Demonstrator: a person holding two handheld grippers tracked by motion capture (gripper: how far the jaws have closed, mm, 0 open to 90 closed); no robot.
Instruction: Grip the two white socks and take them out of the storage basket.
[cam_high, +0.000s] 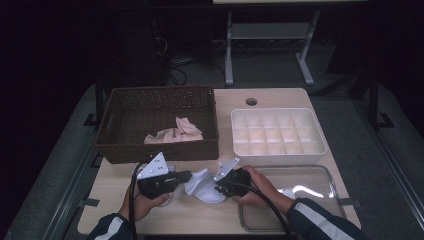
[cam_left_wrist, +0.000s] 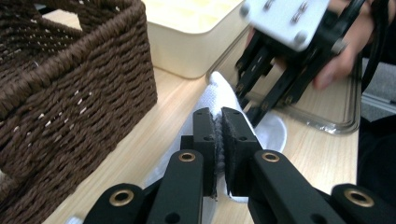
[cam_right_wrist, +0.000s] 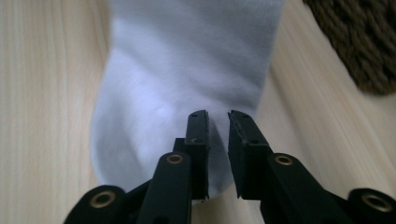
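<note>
L gripper (cam_left_wrist: 219, 135) is clamping a fold of the white sock (cam_right_wrist: 187, 60), jaws pinched tight on the fabric. R gripper (cam_right_wrist: 217, 121) is sitting w/ jaws slightly apart over the sock's edge, not pressing. Sock is lying on the bench (cam_high: 200, 215) btwn both grippers, near the wicker basket (cam_high: 155, 147). Soft, light, floppy; probably best grabbed at cuff or toe. No readable writing

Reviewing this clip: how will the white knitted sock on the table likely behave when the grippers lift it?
The white knitted sock probably hangs floppy: it bunches between the left gripper's shut jaws. It seems light, since a small pinch raises its edge. The ribbed knit should resist slipping, though the right gripper stands slightly open over it, pads not clamping.
</note>
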